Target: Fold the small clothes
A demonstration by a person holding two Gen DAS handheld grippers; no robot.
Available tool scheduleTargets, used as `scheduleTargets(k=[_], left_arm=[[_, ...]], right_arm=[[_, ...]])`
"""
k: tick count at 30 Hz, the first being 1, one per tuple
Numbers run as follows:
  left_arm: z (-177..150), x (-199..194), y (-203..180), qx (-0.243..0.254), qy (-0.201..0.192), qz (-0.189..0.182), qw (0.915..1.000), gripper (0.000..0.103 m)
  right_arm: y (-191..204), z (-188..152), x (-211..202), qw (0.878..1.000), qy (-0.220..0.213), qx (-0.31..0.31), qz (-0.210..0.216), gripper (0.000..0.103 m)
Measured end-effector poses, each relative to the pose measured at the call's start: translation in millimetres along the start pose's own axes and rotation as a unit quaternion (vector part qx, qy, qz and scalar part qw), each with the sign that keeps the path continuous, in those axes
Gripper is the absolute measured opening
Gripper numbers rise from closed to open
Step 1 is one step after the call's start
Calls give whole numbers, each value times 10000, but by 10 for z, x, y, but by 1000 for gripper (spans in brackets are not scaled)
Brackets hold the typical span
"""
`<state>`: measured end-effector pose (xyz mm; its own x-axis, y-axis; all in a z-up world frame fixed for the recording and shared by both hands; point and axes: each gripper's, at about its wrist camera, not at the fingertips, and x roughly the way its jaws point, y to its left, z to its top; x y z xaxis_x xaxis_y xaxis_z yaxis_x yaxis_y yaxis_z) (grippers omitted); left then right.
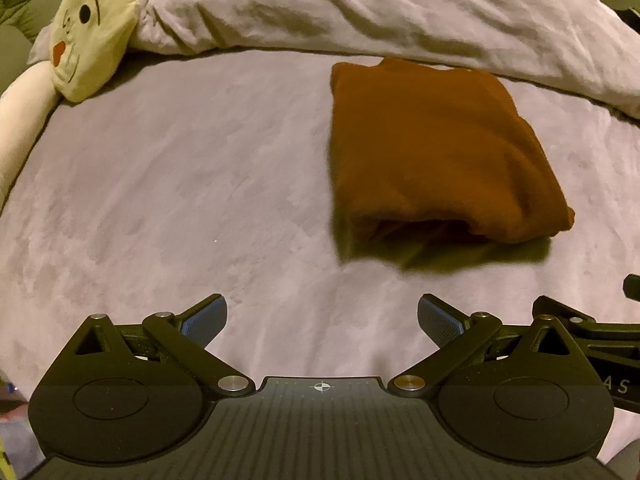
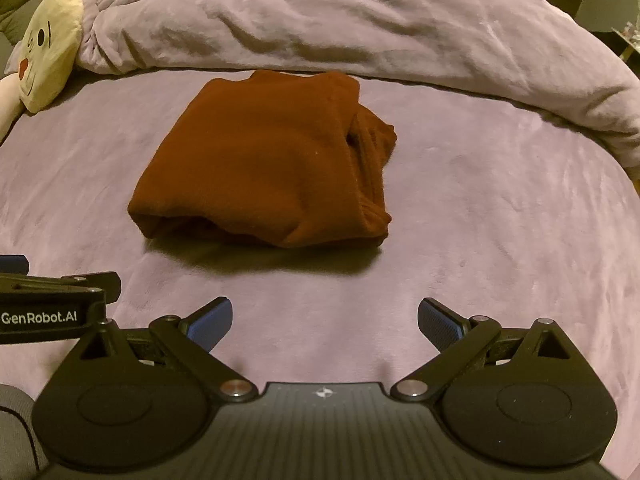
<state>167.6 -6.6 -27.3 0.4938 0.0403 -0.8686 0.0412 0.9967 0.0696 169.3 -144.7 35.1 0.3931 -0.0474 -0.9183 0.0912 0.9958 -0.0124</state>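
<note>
Two tools side by side, left tool (image 1: 322, 320) and right tool (image 2: 325, 322) spread wide, empty, low over bed (image 2: 500, 220), near folded brown garment (image 2: 260, 160).

A big bed (image 2: 500, 216) fills the room, with a soft purple sheet on it. A puffy blanket (image 2: 320, 20) lies bunched along the far side. A cream pillow (image 1: 94, 28) with a face sits at the left. The light is dim and warm.
</note>
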Motion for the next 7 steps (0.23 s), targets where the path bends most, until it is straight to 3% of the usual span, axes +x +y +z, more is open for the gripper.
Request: scheduleTargets(k=[7], left_arm=[[-4, 9, -22, 13, 10, 77, 10000, 103]], right_arm=[[-27, 2, 15, 10000, 27, 36, 5, 99]])
